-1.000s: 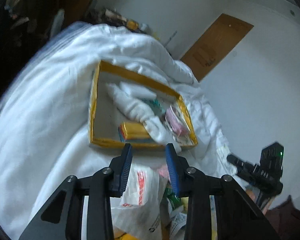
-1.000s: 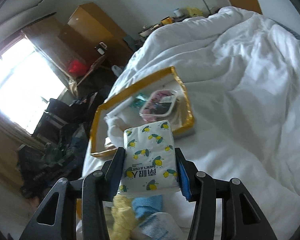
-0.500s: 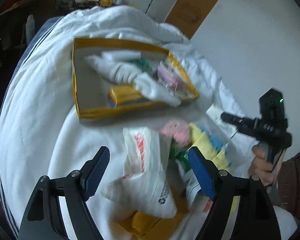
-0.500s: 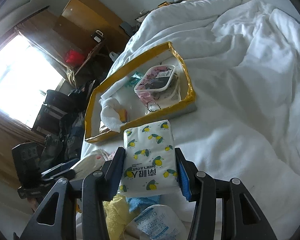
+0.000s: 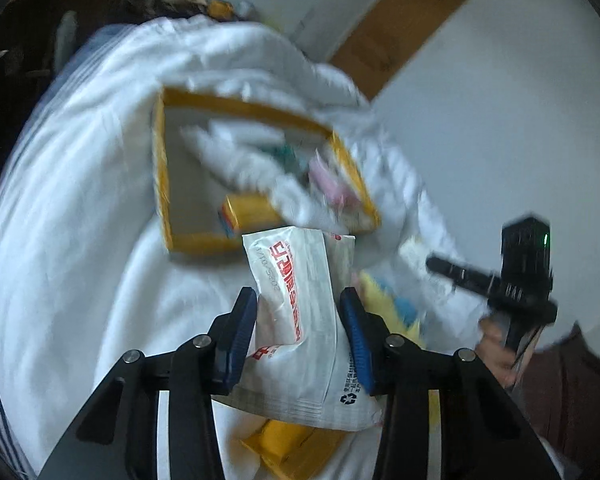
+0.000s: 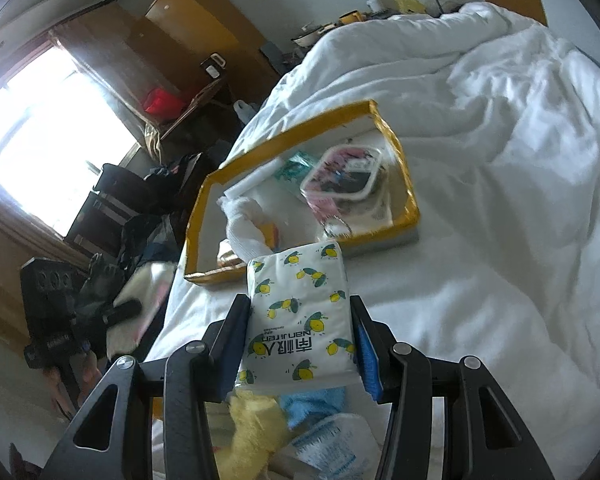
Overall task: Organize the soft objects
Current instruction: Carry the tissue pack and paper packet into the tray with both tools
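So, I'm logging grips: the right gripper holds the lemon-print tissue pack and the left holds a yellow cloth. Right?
Not quite. The left gripper holds a white plastic packet with red print, shown in the left wrist view. The right gripper does hold the lemon-print tissue pack.

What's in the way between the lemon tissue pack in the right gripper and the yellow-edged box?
Nothing visible. The right gripper holds the tissue pack just short of the box's near rim, with only bare white bedding between. Inside, a white cloth fills the near corner.

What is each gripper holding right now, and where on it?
Left gripper, jaws just closing, pinches the white plastic packet across its lower middle. Right gripper clamps the lemon-print tissue pack by its long sides, near end.
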Motion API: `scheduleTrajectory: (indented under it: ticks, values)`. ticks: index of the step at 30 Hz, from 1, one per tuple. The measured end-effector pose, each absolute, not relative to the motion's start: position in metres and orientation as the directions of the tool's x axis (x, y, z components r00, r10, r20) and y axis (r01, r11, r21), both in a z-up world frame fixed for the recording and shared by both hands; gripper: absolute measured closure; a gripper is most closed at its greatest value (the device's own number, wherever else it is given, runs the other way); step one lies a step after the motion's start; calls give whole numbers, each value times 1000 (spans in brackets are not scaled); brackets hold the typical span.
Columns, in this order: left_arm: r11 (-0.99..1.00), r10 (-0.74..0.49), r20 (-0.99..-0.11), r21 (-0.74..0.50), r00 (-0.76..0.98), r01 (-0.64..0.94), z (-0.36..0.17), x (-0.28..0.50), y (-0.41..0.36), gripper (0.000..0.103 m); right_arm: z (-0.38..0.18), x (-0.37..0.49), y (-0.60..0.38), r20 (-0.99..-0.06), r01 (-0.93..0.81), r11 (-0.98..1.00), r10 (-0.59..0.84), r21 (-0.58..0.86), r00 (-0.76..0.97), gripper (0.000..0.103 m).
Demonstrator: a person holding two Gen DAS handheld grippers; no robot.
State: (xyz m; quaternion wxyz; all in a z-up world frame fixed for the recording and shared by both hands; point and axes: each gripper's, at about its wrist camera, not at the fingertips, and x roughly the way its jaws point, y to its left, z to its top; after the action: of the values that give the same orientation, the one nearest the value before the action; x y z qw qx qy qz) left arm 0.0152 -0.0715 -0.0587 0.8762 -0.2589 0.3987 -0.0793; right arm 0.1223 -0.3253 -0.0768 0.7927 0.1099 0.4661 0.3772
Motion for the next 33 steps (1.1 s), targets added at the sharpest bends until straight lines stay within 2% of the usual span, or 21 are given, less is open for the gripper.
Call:
scheduleTrajectory:
  ticks: [6, 12, 18, 24, 28, 30, 31, 32, 33]
  values:
    - [830, -202, -642, -513, 739, -219, -41, 49, -52, 61, -55, 154, -279, -700, -539, 721, 648, 437, 300, 51]
    - [816, -59, -697, -447, 715, -368, -52, 107, -39, 61, -57, 183, -224, -748, -539, 760, 583, 365, 316, 51]
    - [788, -10, -737, -422, 676, -448, -72, 138, -27, 61, -75, 206, -187, -796, -532, 782, 530, 325, 292, 51]
    - [766, 1, -743, -430, 670, -477, -82, 147, -25, 60, -96, 219, -178, -808, -487, 804, 515, 341, 285, 50]
    - [791, 39, -745, -384, 666, -476, -83, 152, -29, 60, -98, 219, -173, -813, -483, 812, 503, 328, 294, 49]
    - [786, 36, -737, -396, 675, -474, -83, 150, -27, 56, -97, 218, -172, -811, -479, 818, 497, 319, 310, 48]
    - [781, 26, -732, -410, 681, -471, -83, 151, -26, 55, -96, 219, -173, -807, -474, 818, 503, 328, 310, 42]
    - [776, 8, -727, -428, 687, -463, -83, 150, -25, 49, -97, 218, -174, -806, -471, 815, 509, 338, 303, 35]
    - [777, -13, -723, -442, 690, -448, -83, 151, -25, 40, -97, 219, -175, -805, -470, 812, 514, 346, 296, 34]
